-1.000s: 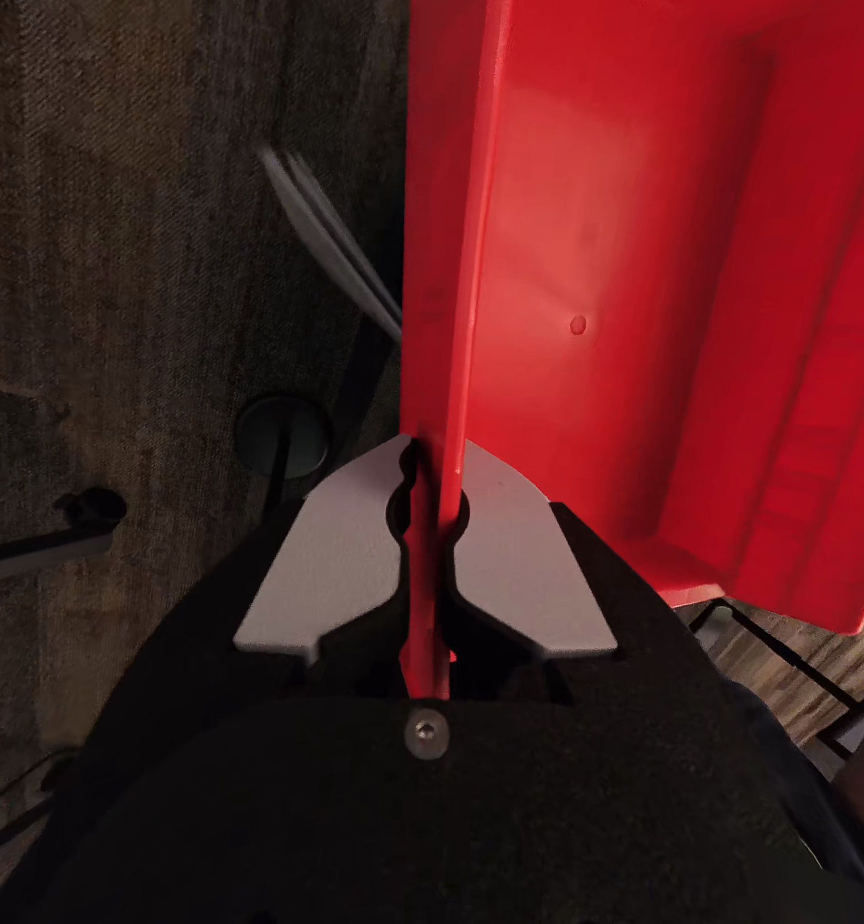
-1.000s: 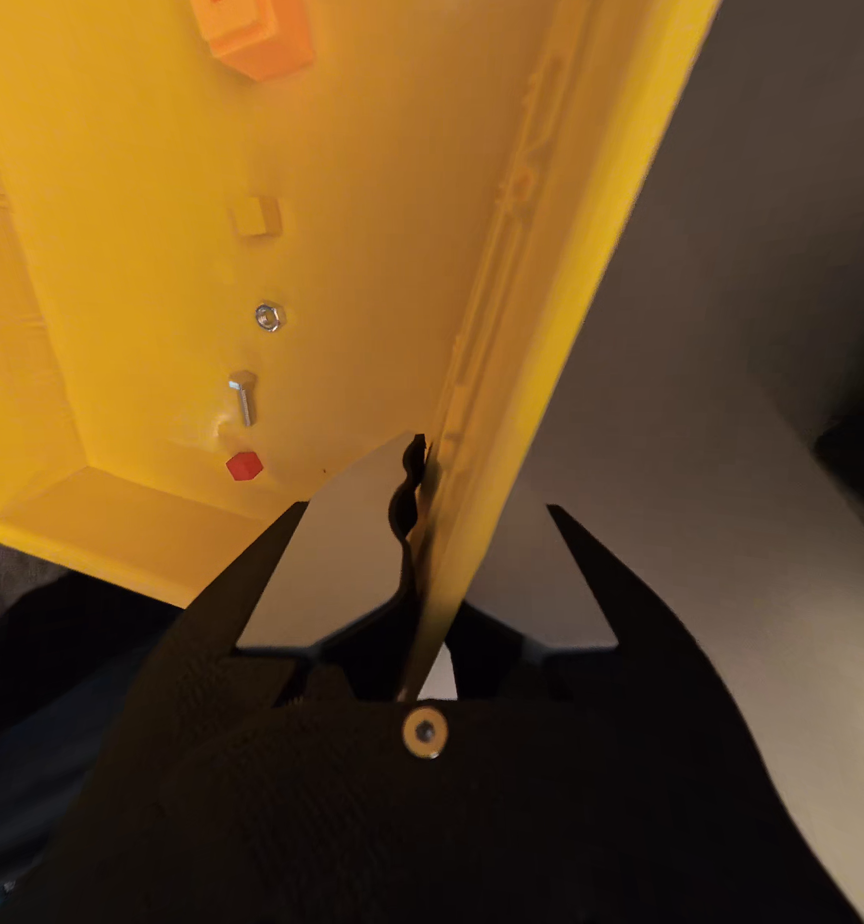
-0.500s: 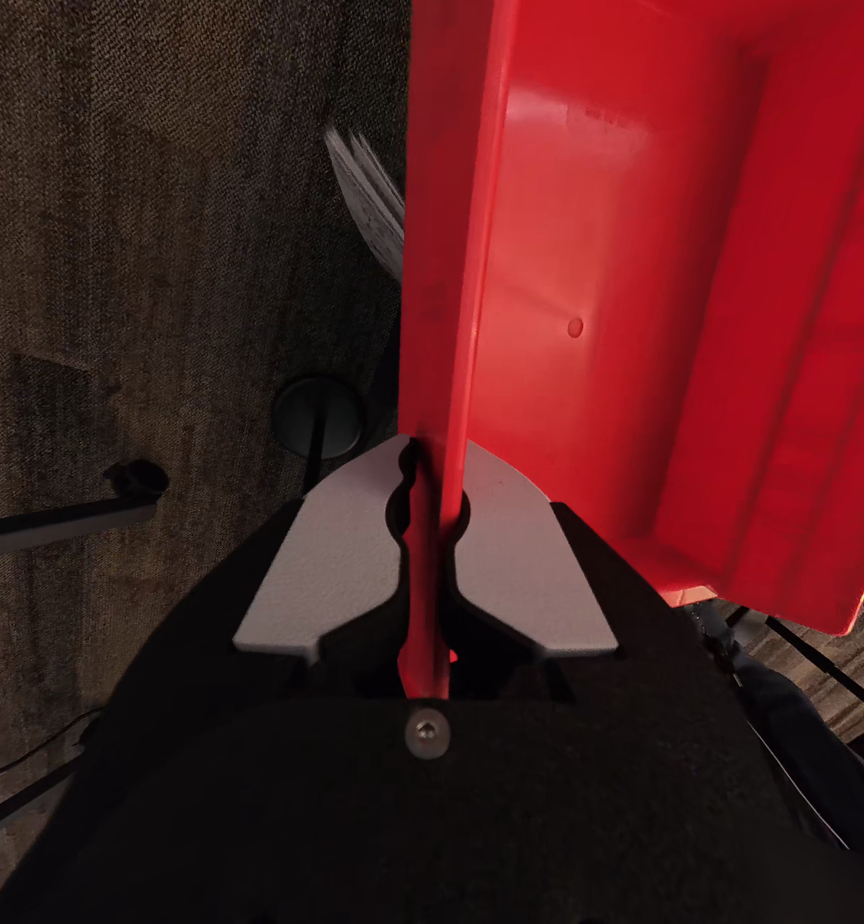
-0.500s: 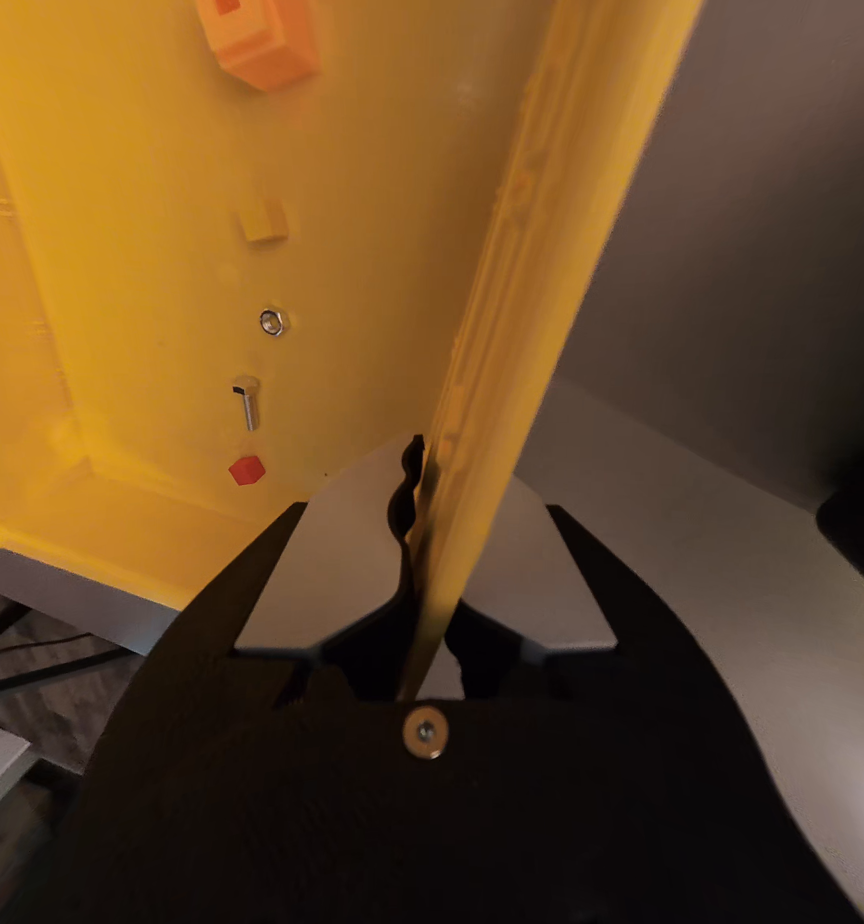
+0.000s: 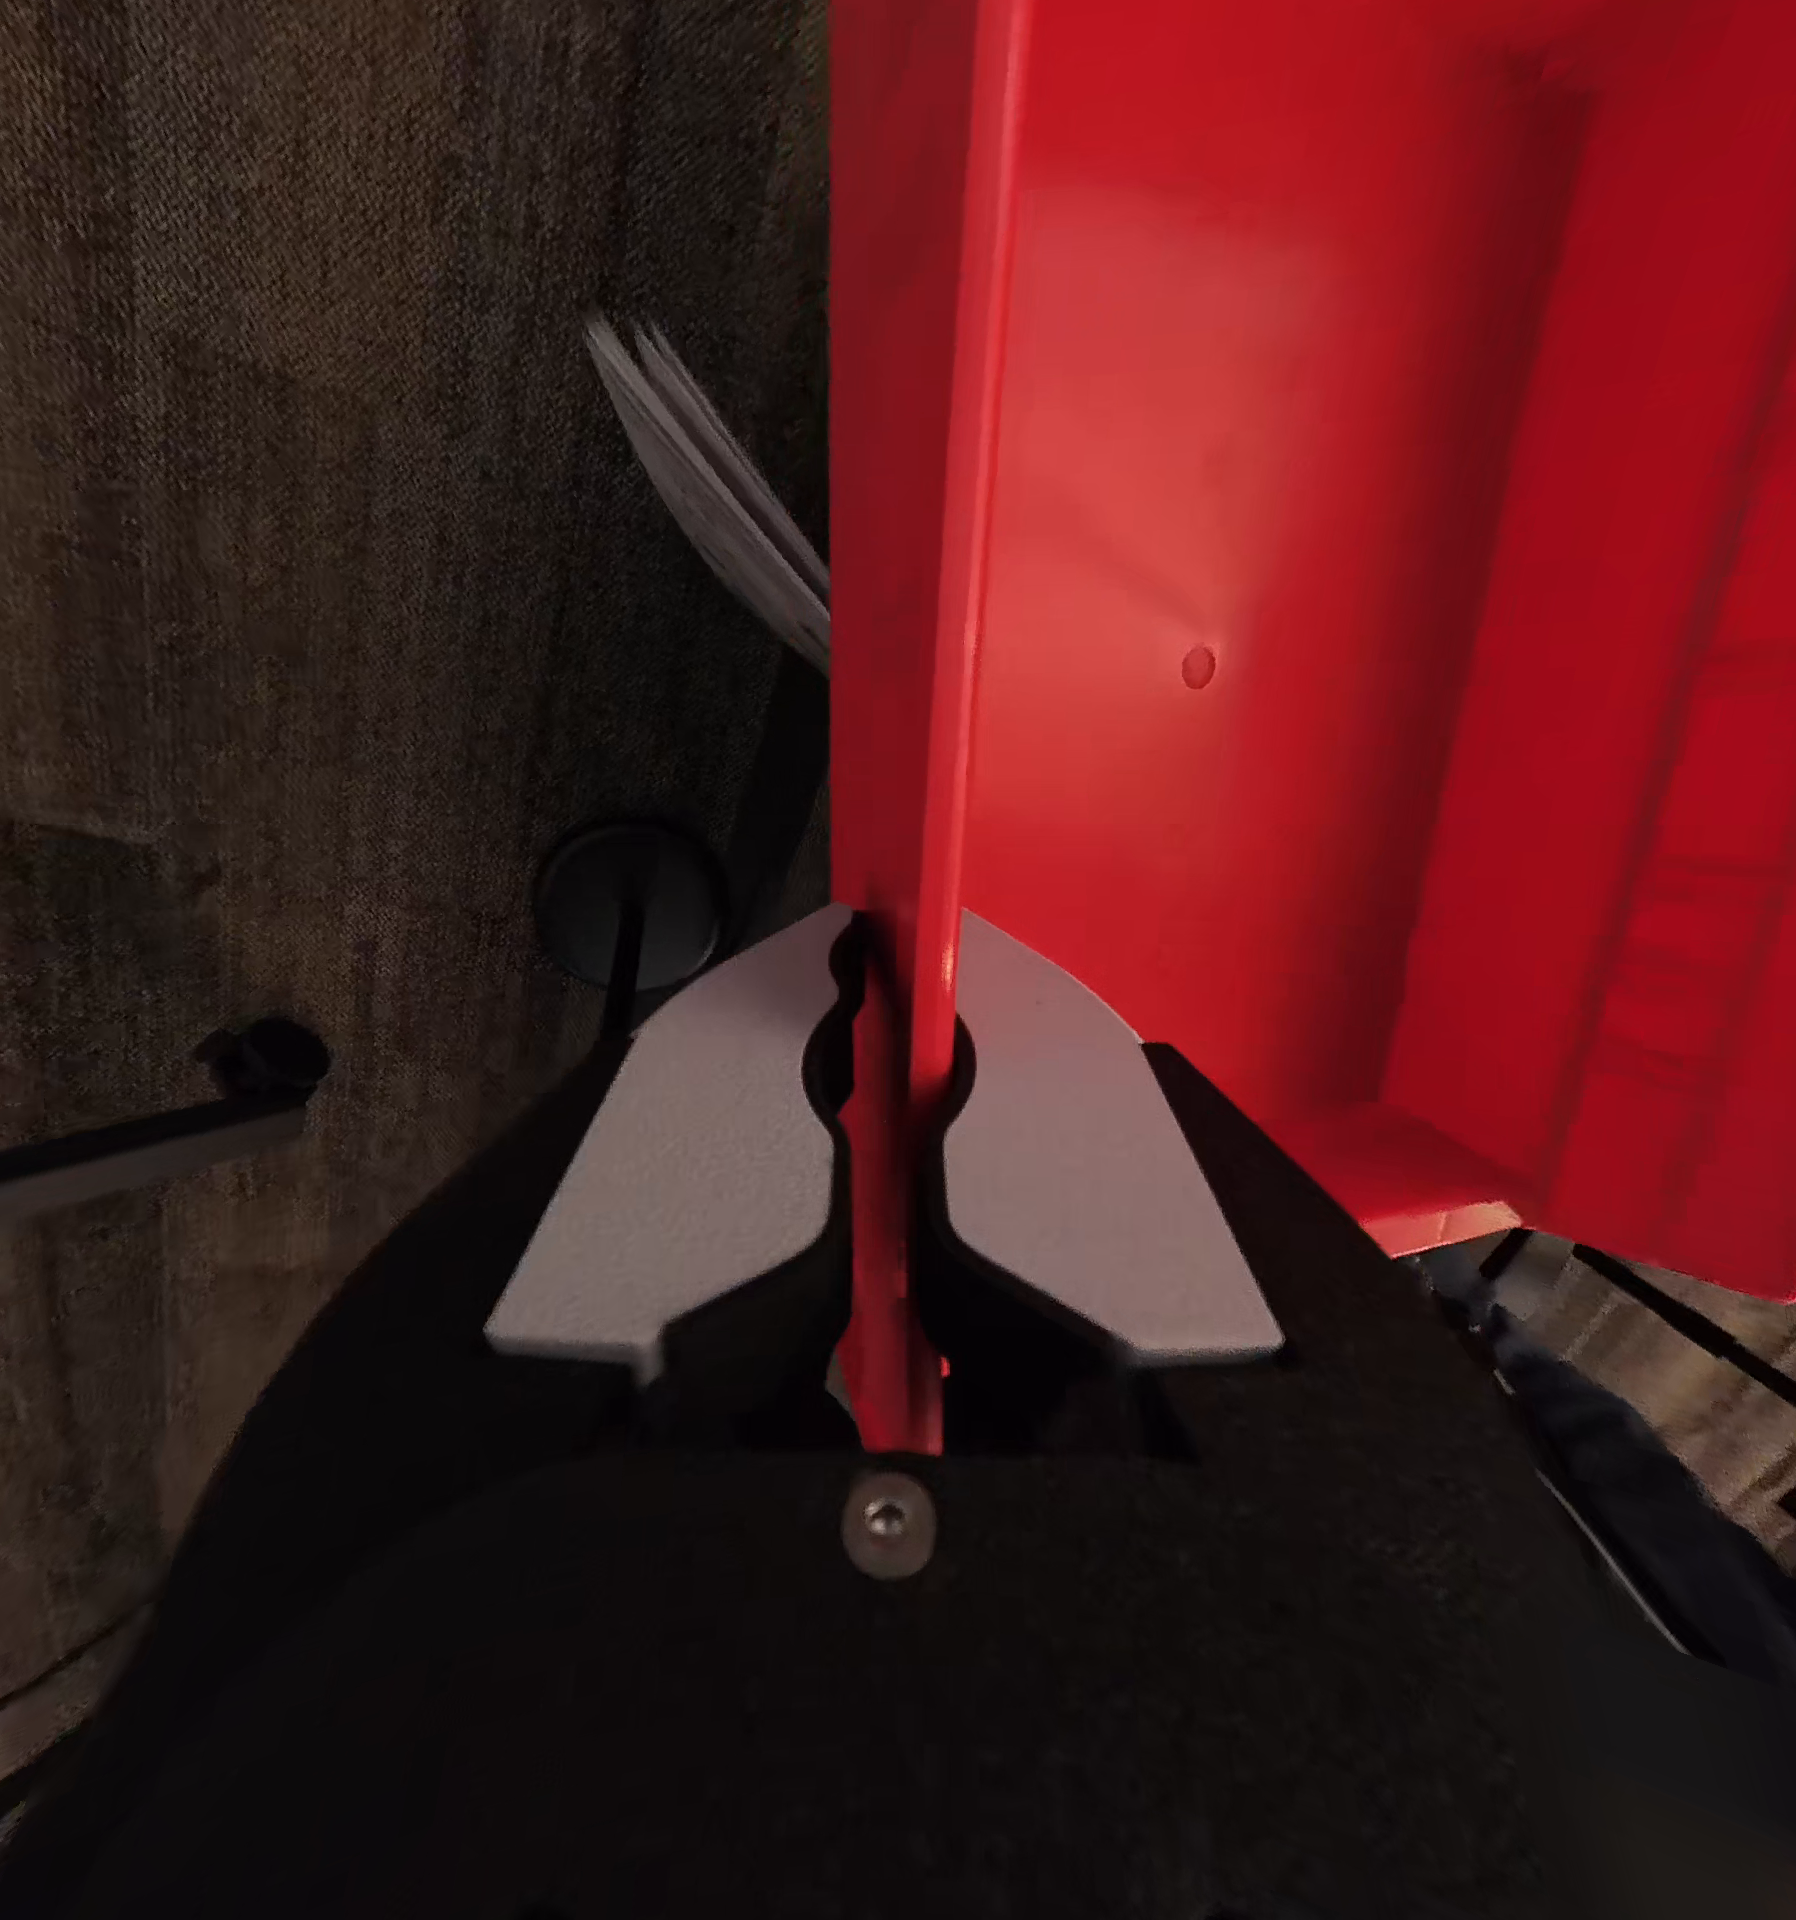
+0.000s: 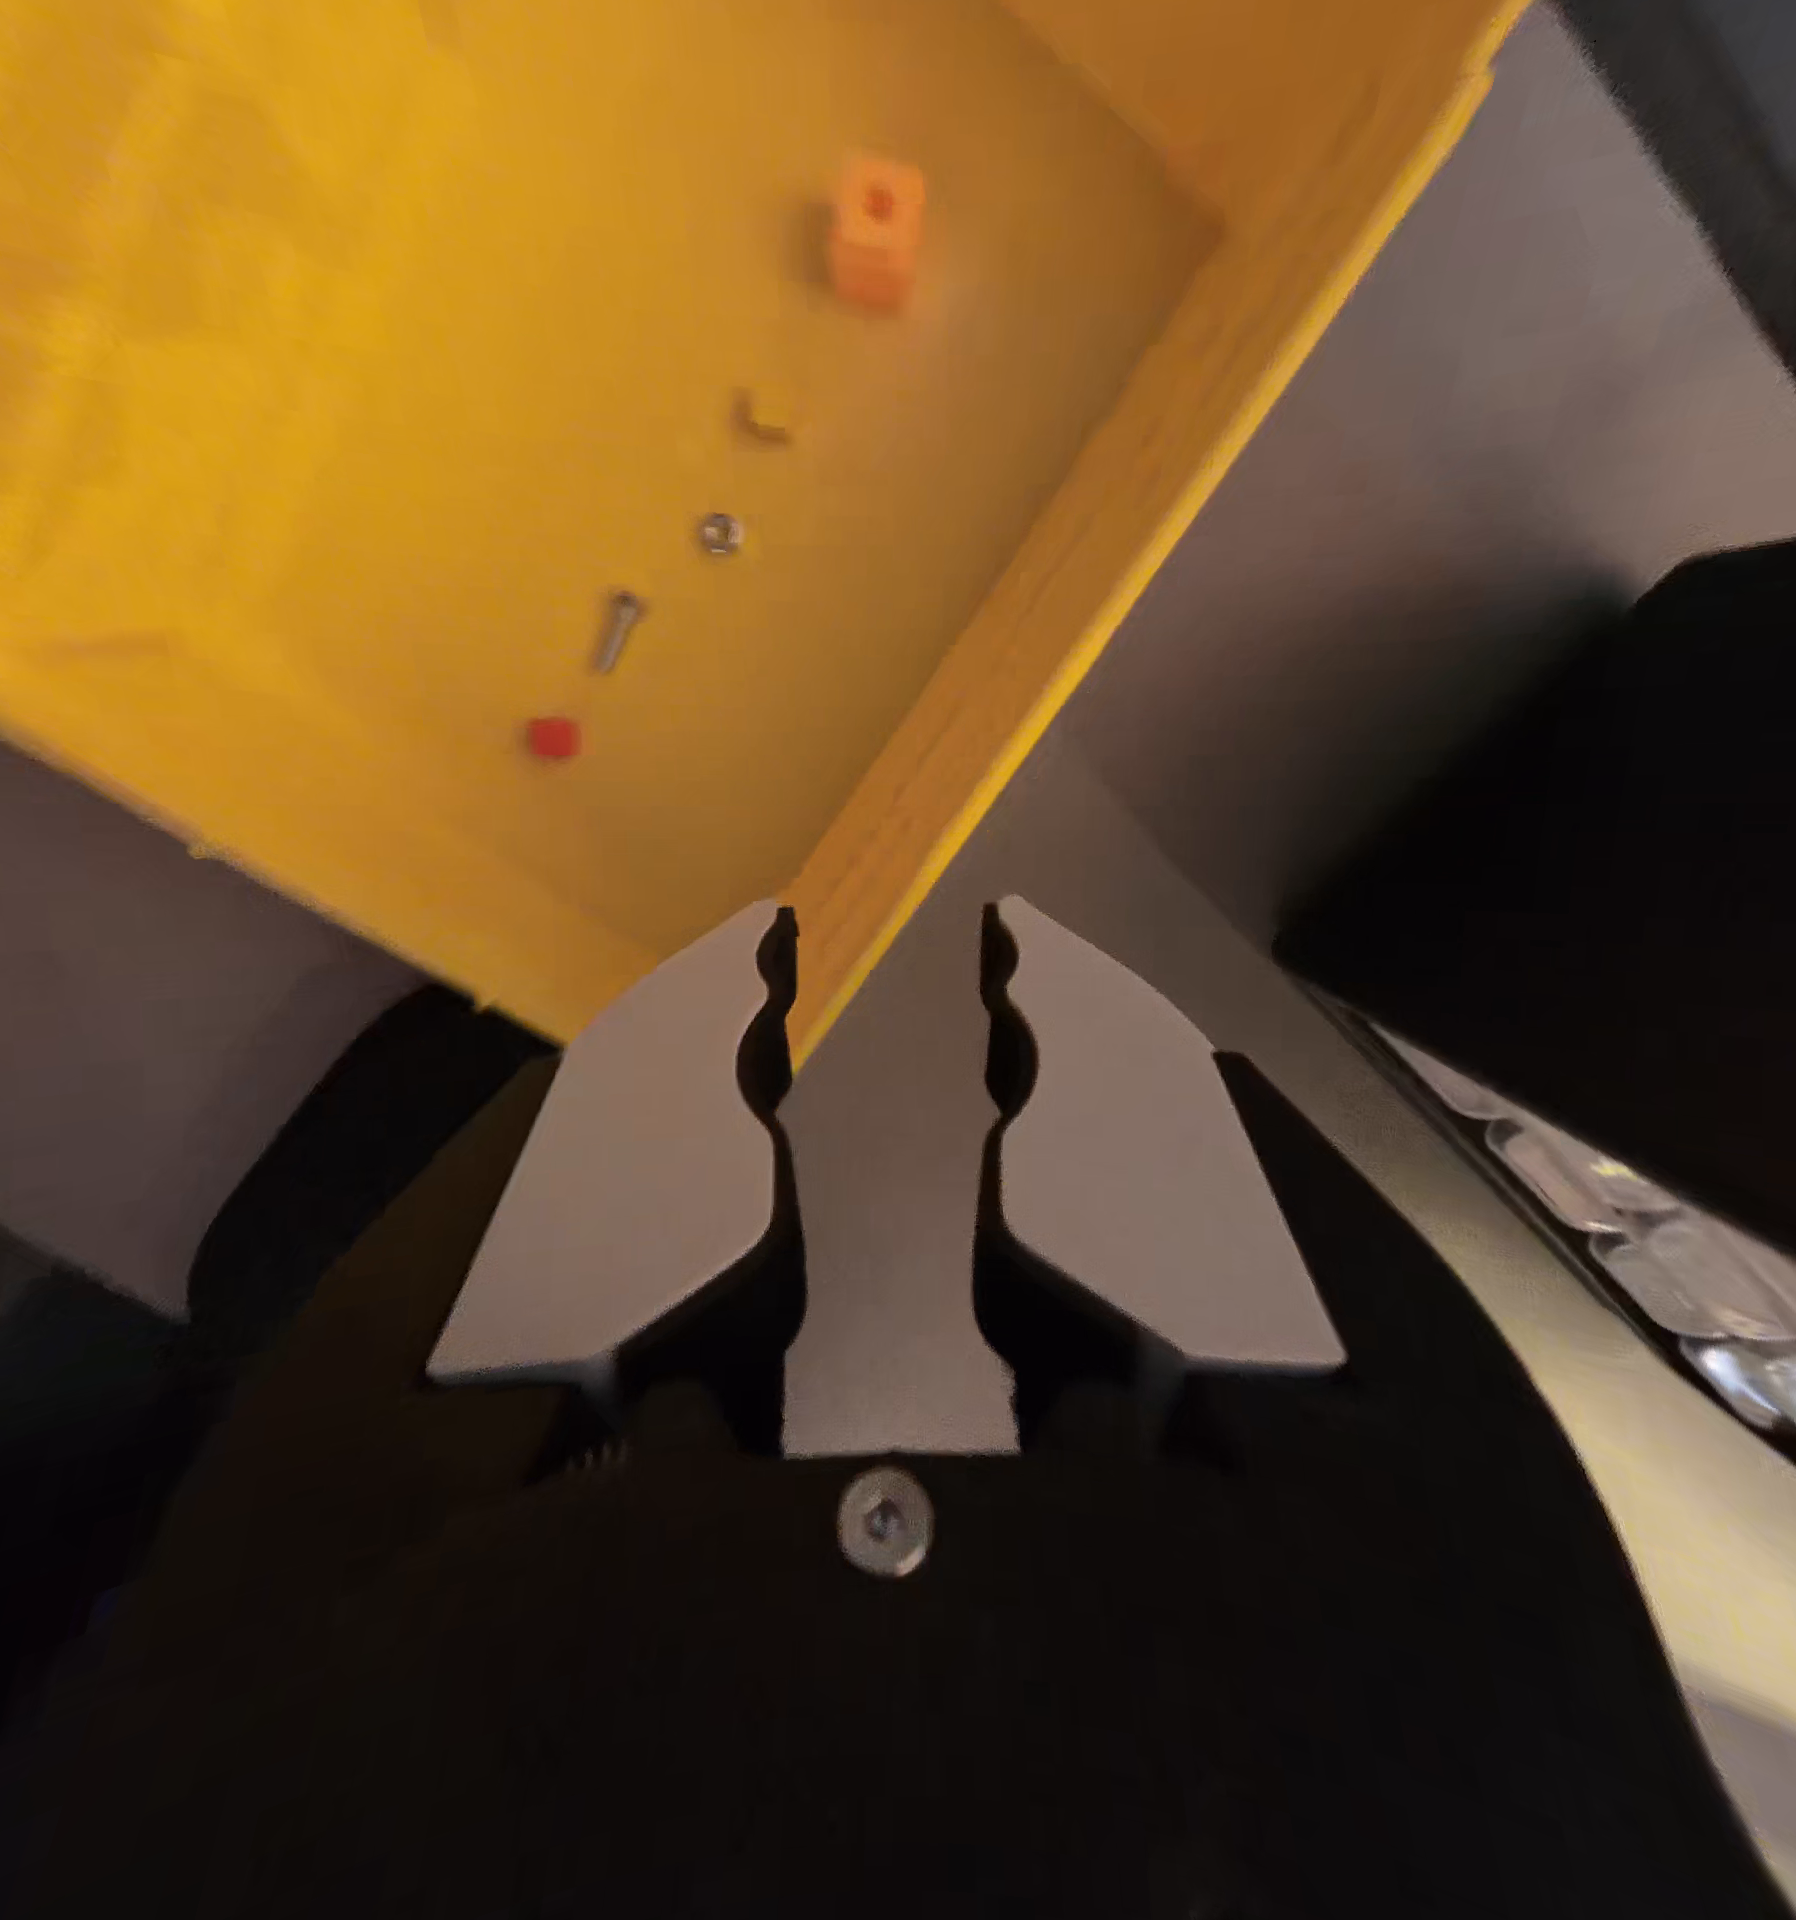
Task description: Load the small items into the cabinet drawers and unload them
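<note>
In the left wrist view my left gripper [image 5: 899,935] is shut on the side wall of an empty red drawer [image 5: 1289,520] and holds it above the floor. In the right wrist view my right gripper [image 6: 889,920] is open and empty, its fingertips at the near corner of a yellow drawer [image 6: 354,364] that rests on a grey surface [image 6: 1237,520]. The yellow drawer holds an orange block [image 6: 873,244], a small yellow piece [image 6: 759,421], a metal nut [image 6: 719,534], a bolt [image 6: 613,629] and a small red piece [image 6: 551,738].
Dark carpet floor [image 5: 302,520] lies below the red drawer, with a black round foot [image 5: 624,914], a black bar [image 5: 94,1164] and a grey blurred strip [image 5: 707,499]. A black object [image 6: 1621,831] and a row of shiny keys [image 6: 1652,1278] stand right of the yellow drawer. My right fingertips sit around 50 cm from my left ones.
My right gripper has opened and let go of the yellow drawer's wall; the drawer now lies farther off on the grey surface. The left gripper still holds the red drawer, shifted slightly.
</note>
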